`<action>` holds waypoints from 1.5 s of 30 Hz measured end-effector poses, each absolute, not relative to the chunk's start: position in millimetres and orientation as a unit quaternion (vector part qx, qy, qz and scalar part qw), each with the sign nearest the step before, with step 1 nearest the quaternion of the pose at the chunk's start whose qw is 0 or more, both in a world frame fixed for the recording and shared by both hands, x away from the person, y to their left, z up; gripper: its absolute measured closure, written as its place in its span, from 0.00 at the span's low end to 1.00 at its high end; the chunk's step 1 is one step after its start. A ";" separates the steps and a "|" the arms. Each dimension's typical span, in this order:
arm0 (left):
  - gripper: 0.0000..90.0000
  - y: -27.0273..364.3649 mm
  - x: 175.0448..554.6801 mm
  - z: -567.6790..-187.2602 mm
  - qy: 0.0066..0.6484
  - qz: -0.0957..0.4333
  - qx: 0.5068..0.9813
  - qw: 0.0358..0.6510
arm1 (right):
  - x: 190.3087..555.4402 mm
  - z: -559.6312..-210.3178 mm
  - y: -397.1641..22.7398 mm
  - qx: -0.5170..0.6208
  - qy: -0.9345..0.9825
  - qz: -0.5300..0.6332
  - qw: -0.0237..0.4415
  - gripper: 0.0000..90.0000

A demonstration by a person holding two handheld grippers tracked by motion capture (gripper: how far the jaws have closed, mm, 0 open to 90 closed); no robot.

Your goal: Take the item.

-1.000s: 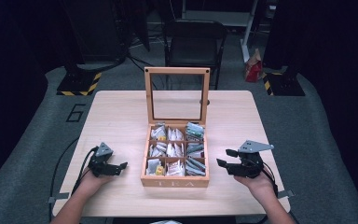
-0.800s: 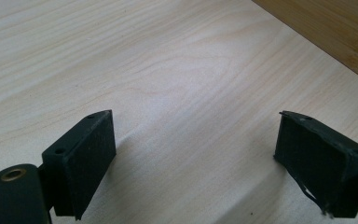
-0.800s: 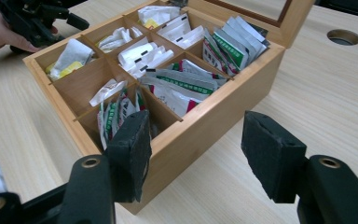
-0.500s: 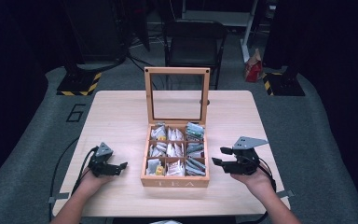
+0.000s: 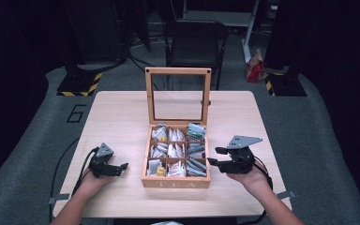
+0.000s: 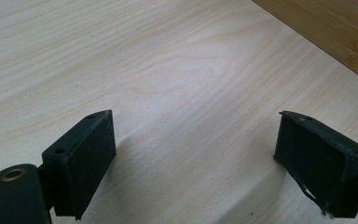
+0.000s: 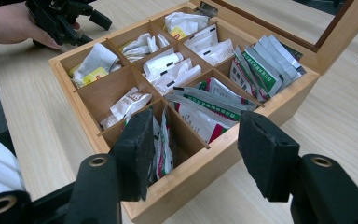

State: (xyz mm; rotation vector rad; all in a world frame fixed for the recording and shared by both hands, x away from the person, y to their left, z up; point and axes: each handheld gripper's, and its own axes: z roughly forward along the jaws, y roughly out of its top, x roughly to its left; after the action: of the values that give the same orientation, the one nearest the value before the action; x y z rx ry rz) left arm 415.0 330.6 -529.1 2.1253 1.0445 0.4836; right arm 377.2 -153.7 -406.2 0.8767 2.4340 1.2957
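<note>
The left gripper [image 5: 114, 168] rests low on the wooden table [image 5: 117, 117], well to the left of the tea box [image 5: 176, 180]. In the left gripper view its jaws stand wide apart with bare table between them and nothing held; a corner of the box's wall shows ahead and to the right of them.

The tea box sits between the two grippers, its glass-paned lid [image 5: 178, 96] standing upright at the back, so the opening looks already done. Its nine compartments hold tea bags and sachets; none appears lifted out, and none lies on the table.

The right gripper [image 5: 222, 160] hovers just beside the box's right wall, pointing toward it. Its jaws have just been closing a little, yet remain partly open and grip nothing. In the right gripper view they hang above the near wall, and the green-and-white sachets [image 7: 205, 109] lie just ahead, between and beyond the pads.

By my reading the work is at an early stage: the approach is nearly made, while picking a sachet, lifting it clear and setting it down are all left.
</note>
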 end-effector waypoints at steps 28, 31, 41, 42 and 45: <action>0.13 330.1 414.9 -529.6 0.406 0.189 0.820 0.357 | 391.7 -411.7 -128.4 0.264 0.856 0.429 0.114 0.66; 0.13 330.1 414.8 -529.6 0.406 0.189 0.820 0.357 | 391.8 -412.8 -125.7 0.260 0.858 0.429 0.111 0.69; 0.13 330.0 414.9 -529.9 0.406 0.190 0.819 0.358 | 393.0 -425.6 -121.7 0.259 0.859 0.431 0.101 0.75; 0.13 330.0 414.9 -529.9 0.406 0.190 0.819 0.358 | 393.0 -425.6 -121.7 0.259 0.859 0.431 0.101 0.75; 0.13 330.3 415.0 -529.4 0.405 0.189 0.821 0.356 | 393.4 -429.1 -120.9 0.259 0.860 0.430 0.098 0.77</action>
State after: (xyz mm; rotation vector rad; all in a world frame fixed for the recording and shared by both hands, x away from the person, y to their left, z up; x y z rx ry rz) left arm 415.0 330.3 -529.4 2.1212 1.0451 0.4876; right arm 393.4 -120.9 -429.1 0.7655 2.5444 1.2726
